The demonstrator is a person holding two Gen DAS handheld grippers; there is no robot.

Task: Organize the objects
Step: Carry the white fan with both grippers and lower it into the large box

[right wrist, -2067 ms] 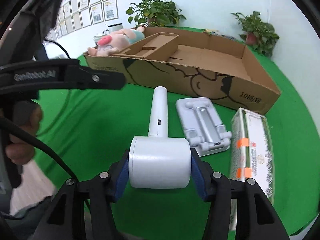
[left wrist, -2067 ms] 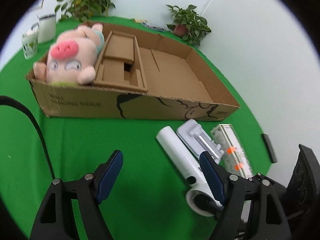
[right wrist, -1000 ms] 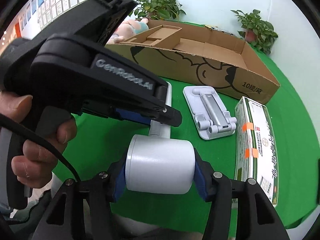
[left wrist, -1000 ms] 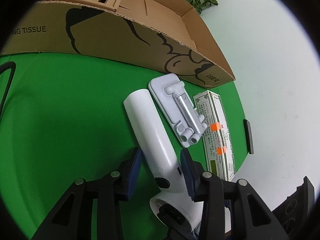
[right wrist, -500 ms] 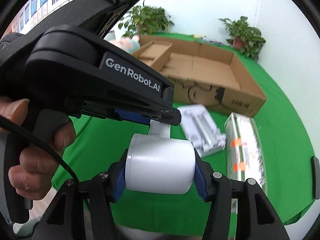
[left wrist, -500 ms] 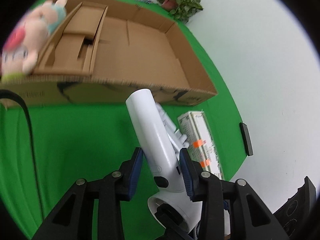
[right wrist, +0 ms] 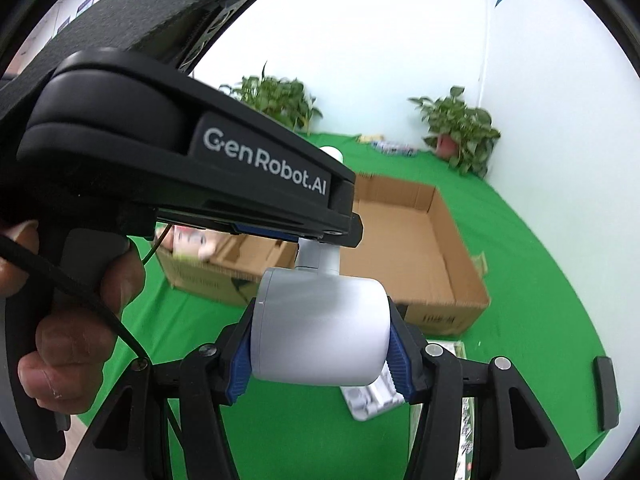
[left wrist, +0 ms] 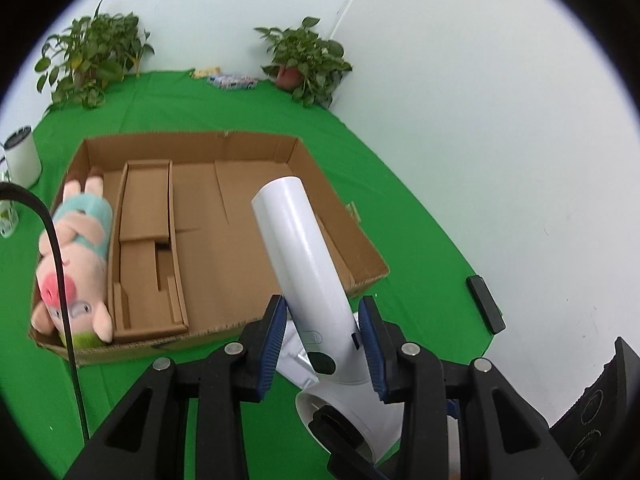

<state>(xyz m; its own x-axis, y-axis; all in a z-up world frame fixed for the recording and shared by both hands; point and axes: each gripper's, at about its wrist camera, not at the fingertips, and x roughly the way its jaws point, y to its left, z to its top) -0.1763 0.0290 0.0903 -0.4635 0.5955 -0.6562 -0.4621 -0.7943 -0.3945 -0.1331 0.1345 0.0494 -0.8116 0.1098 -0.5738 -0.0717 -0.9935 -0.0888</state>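
Observation:
A white hair dryer [left wrist: 304,248] hangs in the air, held by both grippers. My left gripper [left wrist: 322,320] is shut on its long handle, which points out over the open cardboard box [left wrist: 332,204]. My right gripper [right wrist: 320,344] is shut on the dryer's thick barrel [right wrist: 320,320]. A pink plush pig [left wrist: 76,256] lies in the box's left end beside a cardboard insert [left wrist: 144,252]. A white phone stand [right wrist: 372,396] and a green-and-white carton [right wrist: 466,412] lie on the green cloth below the dryer, mostly hidden.
A person's hand [right wrist: 80,320] grips the left gripper's black housing [right wrist: 180,168], which fills the left of the right wrist view. Two potted plants [left wrist: 308,64] stand at the back wall. A white cup [left wrist: 22,156] sits at the left, a black bar [left wrist: 484,304] at the cloth's right edge.
Both grippers have risen with the hair dryer, lifting it off the green cloth. The box, seen side-on before, now lies below with its inside in view.

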